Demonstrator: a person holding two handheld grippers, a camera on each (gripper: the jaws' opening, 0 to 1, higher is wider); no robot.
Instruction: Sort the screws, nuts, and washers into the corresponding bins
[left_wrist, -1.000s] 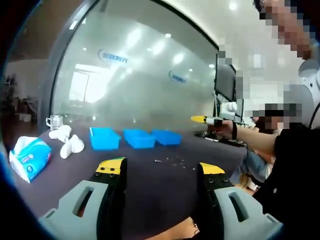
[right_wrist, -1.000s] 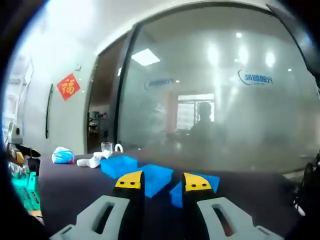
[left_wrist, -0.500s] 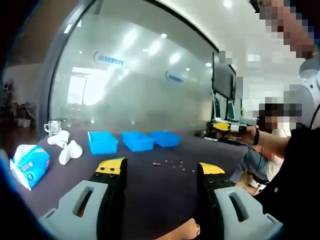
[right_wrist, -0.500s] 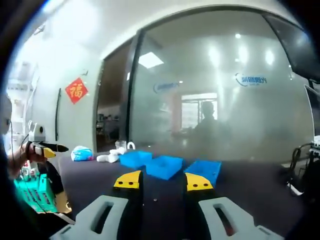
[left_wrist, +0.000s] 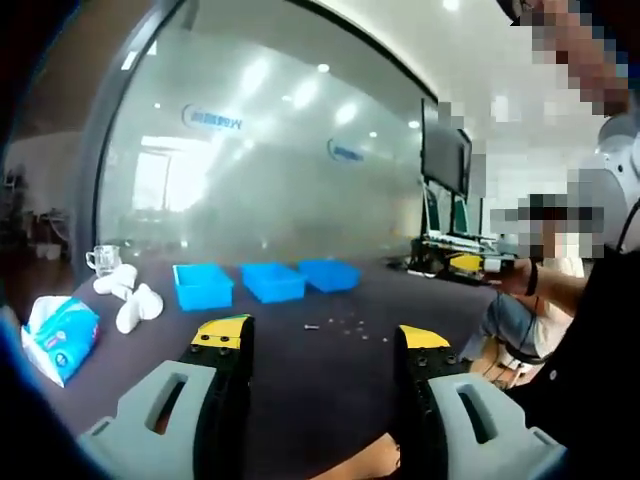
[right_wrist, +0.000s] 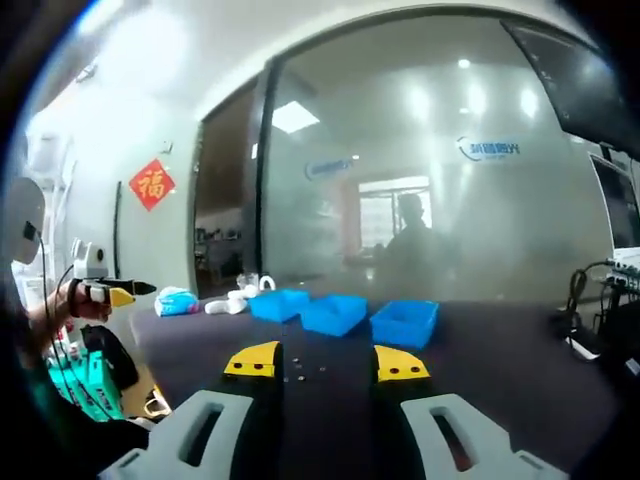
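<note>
Three blue bins stand in a row on the dark table, the left bin (left_wrist: 203, 285), the middle bin (left_wrist: 272, 281) and the right bin (left_wrist: 330, 274). In front of them lies a scatter of small screws, nuts and washers (left_wrist: 340, 325). My left gripper (left_wrist: 323, 335) is open above the near table, with nothing between its jaws. The right gripper view has the bins (right_wrist: 335, 313) and the small hardware (right_wrist: 300, 370) beyond my right gripper (right_wrist: 327, 362), which is open with nothing in it. Each gripper also appears in the other's view, as the right gripper (left_wrist: 465, 262) and the left gripper (right_wrist: 110, 292), each held in a hand.
A tissue pack (left_wrist: 58, 327), white rolled objects (left_wrist: 135, 300) and a glass mug (left_wrist: 103, 260) sit left of the bins. Monitors (left_wrist: 445, 150) and cables stand at the table's right end. A green item (right_wrist: 85, 385) lies by the person's arm. A frosted glass wall runs behind.
Both cameras have shifted. The right gripper view now takes in more tabletop, with the loose hardware in sight. In the left gripper view the right gripper has sunk lower and moved right. Jaws unchanged.
</note>
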